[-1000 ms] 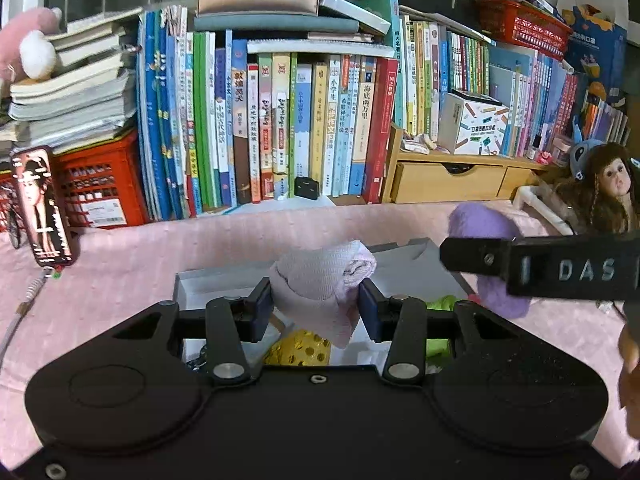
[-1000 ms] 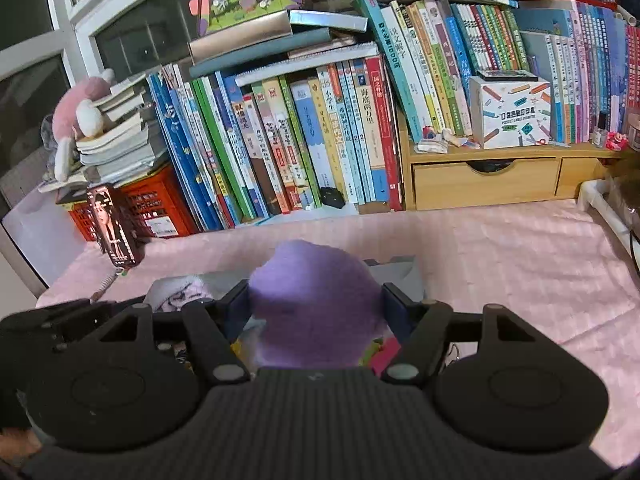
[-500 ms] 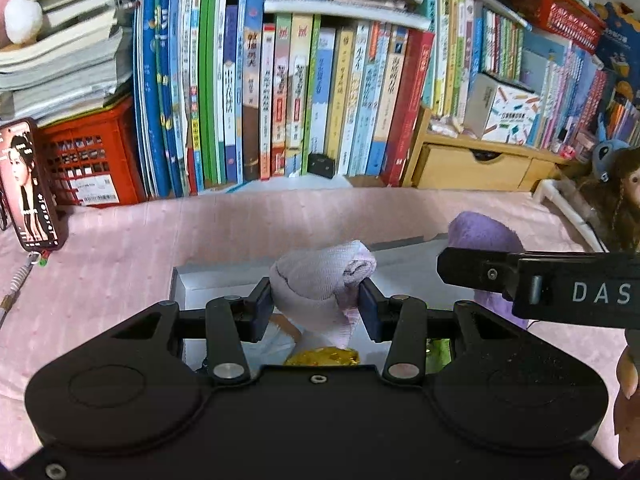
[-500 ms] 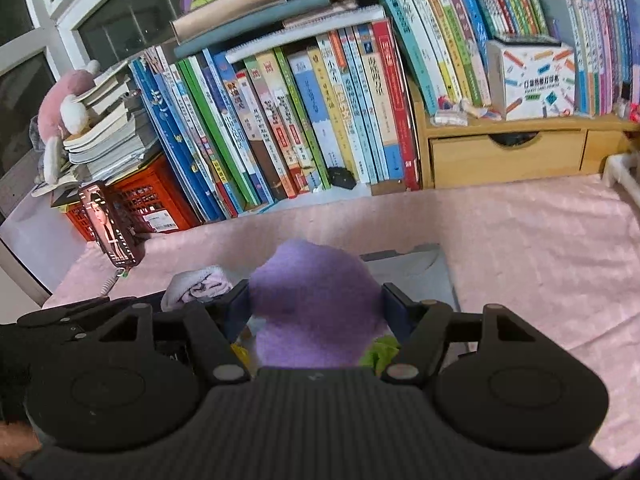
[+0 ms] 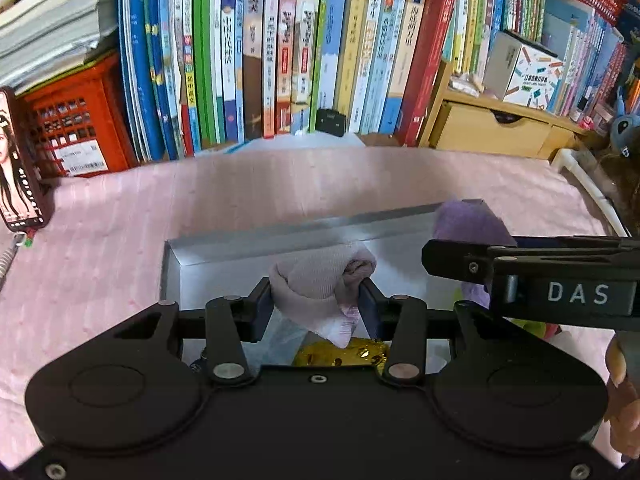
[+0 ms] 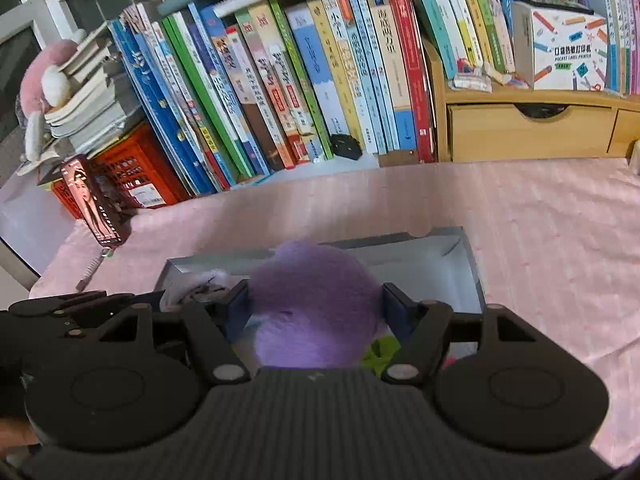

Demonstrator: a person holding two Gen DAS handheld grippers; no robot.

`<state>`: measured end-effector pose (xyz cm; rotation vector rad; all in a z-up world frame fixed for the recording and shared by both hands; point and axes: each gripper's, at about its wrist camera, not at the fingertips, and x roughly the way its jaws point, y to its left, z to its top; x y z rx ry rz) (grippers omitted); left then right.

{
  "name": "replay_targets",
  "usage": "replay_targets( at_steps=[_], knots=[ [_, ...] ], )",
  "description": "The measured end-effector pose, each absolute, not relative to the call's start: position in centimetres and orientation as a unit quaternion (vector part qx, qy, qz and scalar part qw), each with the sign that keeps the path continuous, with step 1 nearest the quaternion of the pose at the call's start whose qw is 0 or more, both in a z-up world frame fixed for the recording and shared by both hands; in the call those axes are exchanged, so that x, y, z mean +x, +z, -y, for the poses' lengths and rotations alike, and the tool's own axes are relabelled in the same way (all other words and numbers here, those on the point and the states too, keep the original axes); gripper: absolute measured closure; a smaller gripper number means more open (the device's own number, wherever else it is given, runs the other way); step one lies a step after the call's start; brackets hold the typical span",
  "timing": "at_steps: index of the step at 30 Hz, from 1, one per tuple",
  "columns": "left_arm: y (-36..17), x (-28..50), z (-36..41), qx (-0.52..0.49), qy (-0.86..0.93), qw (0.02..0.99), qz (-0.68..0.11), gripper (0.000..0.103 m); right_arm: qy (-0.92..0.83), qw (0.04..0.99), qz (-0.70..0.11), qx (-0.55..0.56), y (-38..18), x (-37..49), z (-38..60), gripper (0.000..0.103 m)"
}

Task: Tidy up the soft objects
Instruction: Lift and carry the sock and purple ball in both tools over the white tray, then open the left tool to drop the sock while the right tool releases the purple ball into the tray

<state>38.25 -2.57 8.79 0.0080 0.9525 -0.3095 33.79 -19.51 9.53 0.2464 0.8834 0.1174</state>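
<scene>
Both grippers loaded and over the grey box, so the main risk is the drop itself. The left gripper is clamped on a rolled pale pink cloth, whose loose tail hangs below the pads toward a gold crinkly item already in the box; if the jaws part while the hand sits this near the box's near-left part, the roll could unfurl, drape over the near wall or snag a pad on release. The right gripper squeezes a purple plush, bulging well past both pads, so it is springy and likely to bounce or roll when let go, maybe over the right wall onto the pink cloth-covered bed surface. In the left view the right gripper's finger crosses just beside the left one, above the box's right half, so the two tools are close enough to knock each other if either swings inward. There's also green stuff under the plush, so space looks tight and items may pile above the rim. Pose: both grippers tilt steeply down and forward, side by side, aimed into the box from its near edge, left one over the middle-left, right one over the middle-right. A bit of a hand shows at the left view's right edge. Neither item touches the box floor as far as I can tell.
</scene>
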Motion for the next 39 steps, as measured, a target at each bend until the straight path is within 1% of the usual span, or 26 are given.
replay_targets(
  at_steps=[10,18,21,24,27,34,36,39],
  knots=[
    [7.5,39.0,3.1,0.017,-0.149,0.867,-0.476,0.060,0.049,0.885,-0.453,0.095,7.4,35.1,20.1,0.032],
    [7.2,39.5,3.4,0.023,-0.147,0.860,-0.489,0.060,0.040,0.877,-0.468,0.099,6.1,35.7,20.6,0.032],
    [7.0,40.1,3.3,0.014,-0.141,0.846,-0.515,0.059,0.038,0.875,-0.470,0.107,5.8,35.9,20.9,0.031],
    [7.1,40.3,3.4,0.013,-0.139,0.843,-0.519,0.059,0.030,0.874,-0.472,0.111,5.6,35.9,21.2,0.031],
    [7.1,40.3,3.5,0.011,-0.146,0.842,-0.519,0.059,0.027,0.874,-0.468,0.130,5.7,35.9,21.8,0.029],
    [7.2,40.3,3.8,-0.015,-0.176,0.833,-0.524,0.058,0.052,0.859,-0.463,0.212,5.6,35.9,23.4,0.029],
    [7.2,40.1,4.3,-0.002,-0.180,0.833,-0.522,0.055,0.053,0.857,-0.462,0.221,5.6,35.9,23.4,0.026],
    [7.0,39.9,4.8,0.009,-0.183,0.833,-0.522,0.054,0.055,0.858,-0.460,0.223,5.6,35.9,23.4,0.022]
  ],
)
